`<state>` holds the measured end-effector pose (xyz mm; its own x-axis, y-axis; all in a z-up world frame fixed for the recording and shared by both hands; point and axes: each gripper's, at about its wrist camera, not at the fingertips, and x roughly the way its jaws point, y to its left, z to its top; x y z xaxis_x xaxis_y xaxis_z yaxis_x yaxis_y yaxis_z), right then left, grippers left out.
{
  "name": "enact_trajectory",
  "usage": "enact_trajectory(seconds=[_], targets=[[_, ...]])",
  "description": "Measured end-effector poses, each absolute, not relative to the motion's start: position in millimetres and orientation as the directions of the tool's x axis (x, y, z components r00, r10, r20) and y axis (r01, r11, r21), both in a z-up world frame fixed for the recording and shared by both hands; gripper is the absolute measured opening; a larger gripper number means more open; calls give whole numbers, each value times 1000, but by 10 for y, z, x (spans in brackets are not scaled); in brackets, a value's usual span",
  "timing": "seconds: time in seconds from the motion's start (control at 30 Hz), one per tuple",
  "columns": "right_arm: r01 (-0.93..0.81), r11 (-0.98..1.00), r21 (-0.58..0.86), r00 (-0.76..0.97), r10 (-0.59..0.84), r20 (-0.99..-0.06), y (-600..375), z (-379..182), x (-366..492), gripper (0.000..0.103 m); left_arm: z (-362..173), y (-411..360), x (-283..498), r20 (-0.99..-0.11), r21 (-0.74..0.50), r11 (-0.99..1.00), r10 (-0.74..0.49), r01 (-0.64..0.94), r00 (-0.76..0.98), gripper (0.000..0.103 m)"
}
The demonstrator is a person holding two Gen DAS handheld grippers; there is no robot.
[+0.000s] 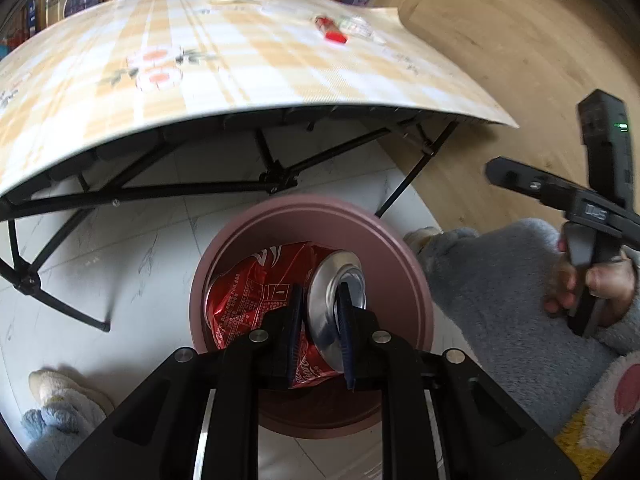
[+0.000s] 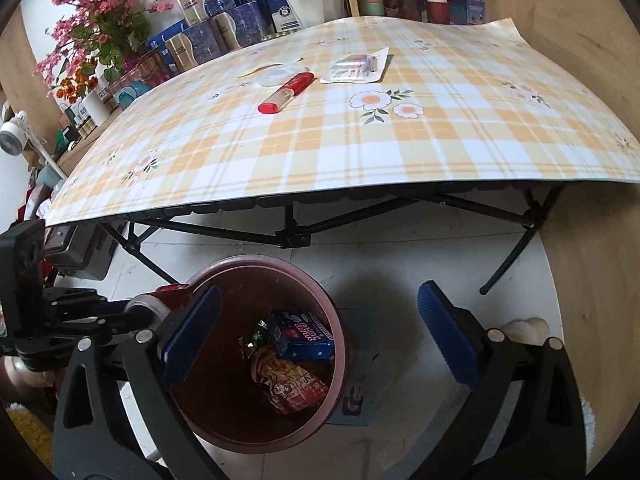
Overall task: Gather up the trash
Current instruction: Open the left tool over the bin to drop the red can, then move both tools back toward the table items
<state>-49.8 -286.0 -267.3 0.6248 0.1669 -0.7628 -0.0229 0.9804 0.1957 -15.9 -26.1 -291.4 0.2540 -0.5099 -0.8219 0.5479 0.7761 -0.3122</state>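
Note:
My left gripper (image 1: 320, 296) is shut on a crushed red cola can (image 1: 248, 296); its pads pinch the silver top end. The can hangs just above the mouth of a pink waste bin (image 1: 304, 208) on the floor. In the right wrist view the same can (image 2: 154, 300) sits over the bin's (image 2: 260, 260) left rim, held by the left gripper (image 2: 136, 310). My right gripper (image 2: 318, 296) is open and empty above the bin. On the table lie a red tube (image 2: 286, 92), a blister pack (image 2: 356, 66) and a clear round lid (image 2: 276, 74).
The bin holds a blue carton (image 2: 300, 332) and a snack wrapper (image 2: 288, 380). A folding table with a plaid cloth (image 2: 400, 140) stands behind the bin on black legs (image 2: 294, 236). Boxes, flowers and pots crowd its far side. A person's fleece-clad leg (image 1: 500, 300) is to the right of the bin.

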Motion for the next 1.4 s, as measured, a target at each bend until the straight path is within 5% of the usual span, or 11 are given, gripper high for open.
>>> enact_trajectory(seconds=[0.17,0.2,0.33,0.5,1.4], targets=[[-26,979,200,632,171,-756,-2883,-2661,-524,97,-3076,-307,-158,-859,-303,785,-471,540,202,17],[-22,979,205,633,172,-755,-2895,-2659,-527,97,-3080,-306,-157,-860,-303,786,-469,539,201,23],[-17,976,218,635,178,-751,-2910,-2648,-533,97,-2991,-276,-159,-846,-278,800,-466,532,258,77],[-20,975,219,634,182,-752,-2903,-2649,-531,97,-2818,-177,-174,-821,-230,834,-443,501,361,89],[59,984,171,652,92,-753,-3038,-2355,-295,97,-2104,451,-181,-648,-87,978,-199,188,736,97]])
